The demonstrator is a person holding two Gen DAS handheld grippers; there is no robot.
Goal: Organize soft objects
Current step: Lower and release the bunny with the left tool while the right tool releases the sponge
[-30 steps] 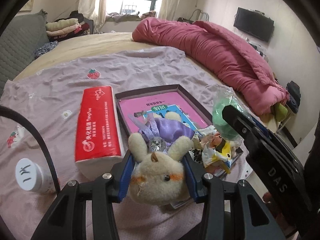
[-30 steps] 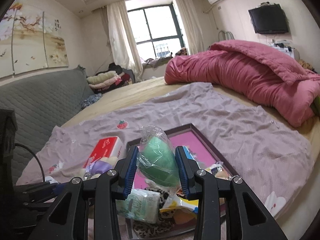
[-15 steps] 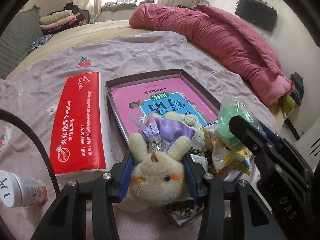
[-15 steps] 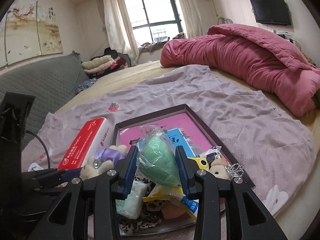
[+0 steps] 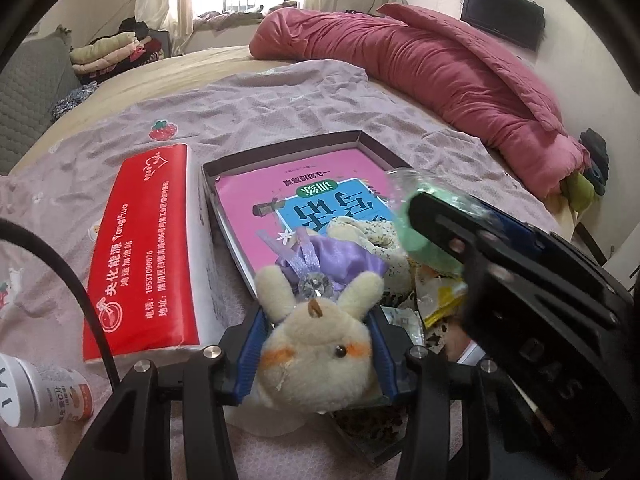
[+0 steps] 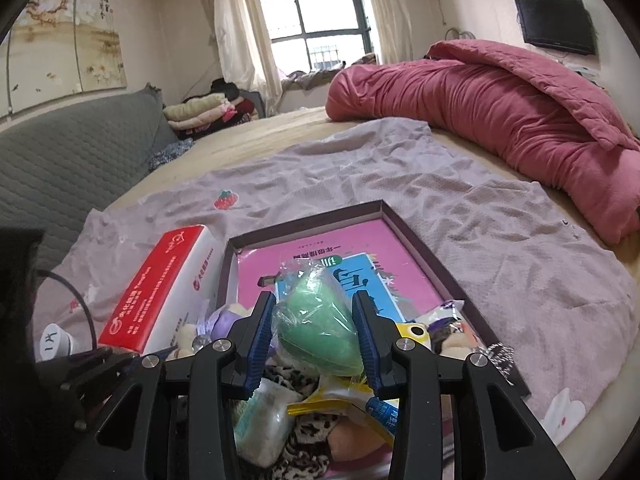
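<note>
My left gripper [image 5: 318, 320] is shut on a cream plush bunny [image 5: 316, 356] with a purple bow, low over the near corner of a dark shallow tray [image 5: 288, 148]. My right gripper [image 6: 314, 304] has a green sponge in a clear bag [image 6: 316, 328] between its blue pads. Its jaws are opening, but the pads still touch the bag. It hangs over a pile of small soft toys and packets [image 6: 320, 404] at the tray's near end. A pink book [image 6: 320, 248] lies in the tray. In the left wrist view the right gripper [image 5: 424, 208] and the sponge [image 5: 416, 240] show at right.
A red and white tissue pack [image 5: 144, 248] lies left of the tray on the lilac blanket [image 6: 400, 168]. A small white bottle [image 5: 40, 392] lies by a black cable at the lower left. A rolled pink quilt [image 6: 500, 92] runs along the bed's right side.
Both grippers have sunk toward the tray and moved forward, each keeping its object. The tray and tissue pack now look larger and closer.
</note>
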